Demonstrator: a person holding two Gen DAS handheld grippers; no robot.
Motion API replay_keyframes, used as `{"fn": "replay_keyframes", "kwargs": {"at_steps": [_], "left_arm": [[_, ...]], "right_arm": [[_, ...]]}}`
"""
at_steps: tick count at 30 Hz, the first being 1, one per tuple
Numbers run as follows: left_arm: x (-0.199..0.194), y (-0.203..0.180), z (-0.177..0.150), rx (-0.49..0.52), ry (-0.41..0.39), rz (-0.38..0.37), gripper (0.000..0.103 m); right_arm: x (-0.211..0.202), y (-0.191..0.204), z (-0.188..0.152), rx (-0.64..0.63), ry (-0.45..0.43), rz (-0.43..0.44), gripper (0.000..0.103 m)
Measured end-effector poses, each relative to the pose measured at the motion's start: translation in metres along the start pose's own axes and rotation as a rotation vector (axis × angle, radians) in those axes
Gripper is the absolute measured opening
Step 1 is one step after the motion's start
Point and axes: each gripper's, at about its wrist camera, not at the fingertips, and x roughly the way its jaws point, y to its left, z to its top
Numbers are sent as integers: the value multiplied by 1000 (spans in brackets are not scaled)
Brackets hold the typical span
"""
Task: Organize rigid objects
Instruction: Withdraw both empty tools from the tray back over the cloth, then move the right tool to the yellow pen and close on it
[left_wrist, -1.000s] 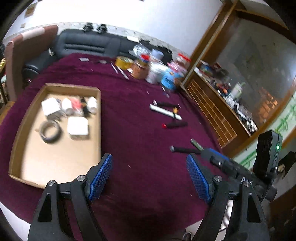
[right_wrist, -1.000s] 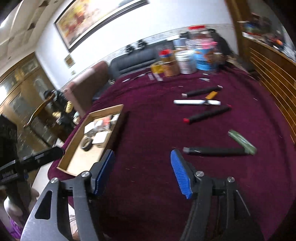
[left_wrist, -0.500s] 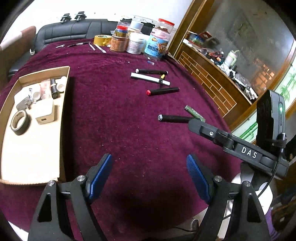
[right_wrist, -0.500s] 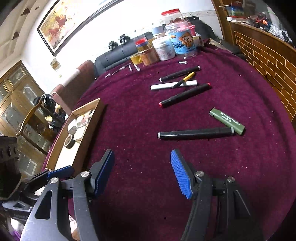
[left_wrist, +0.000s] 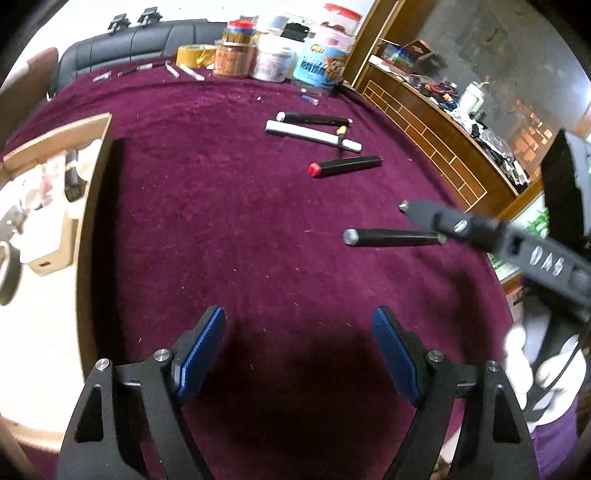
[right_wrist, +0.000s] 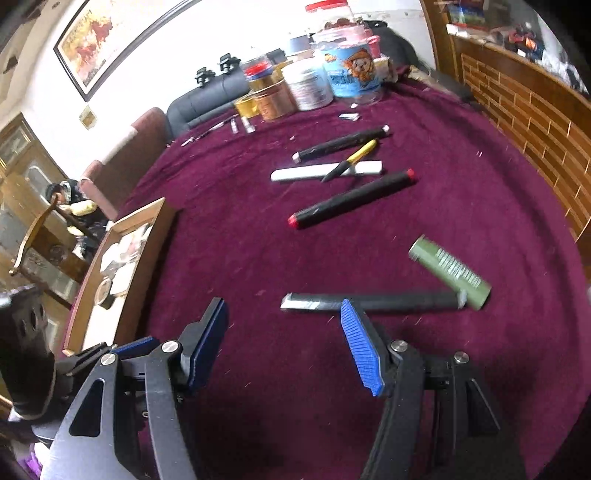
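Several markers lie on the maroon cloth. A black marker (right_wrist: 369, 301) lies just beyond my open right gripper (right_wrist: 282, 332), touching a green cylinder (right_wrist: 450, 271). A red-capped black marker (right_wrist: 351, 199), a white marker (right_wrist: 325, 170), a yellow pen (right_wrist: 351, 159) and another black marker (right_wrist: 340, 144) lie farther off. My left gripper (left_wrist: 299, 347) is open and empty above bare cloth; the near black marker (left_wrist: 388, 237) lies ahead to its right, partly behind the right gripper's arm (left_wrist: 480, 230). A cardboard tray (left_wrist: 94, 192) with small items is at the left.
Jars and tubs (left_wrist: 280, 59) and a yellow tape roll (left_wrist: 195, 55) stand at the table's far edge. A wooden cabinet (right_wrist: 524, 107) runs along the right. A black sofa (left_wrist: 110, 48) and chair sit behind the table.
Both grippers have moved forward and lower toward the table. The right gripper has closed in on the near black marker. Both stay open.
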Motion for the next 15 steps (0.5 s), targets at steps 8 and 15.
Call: {"fn": "replay_keyframes", "kwargs": {"at_steps": [8,15], "left_arm": [[19,24,13,17,-50,-73,77],[19,36,17,-38,-73,-168,82]], "right_arm": [[-10,-2,33,-31,-55,-116,62],[-44,2,62,-47,-269,-306,84]]}}
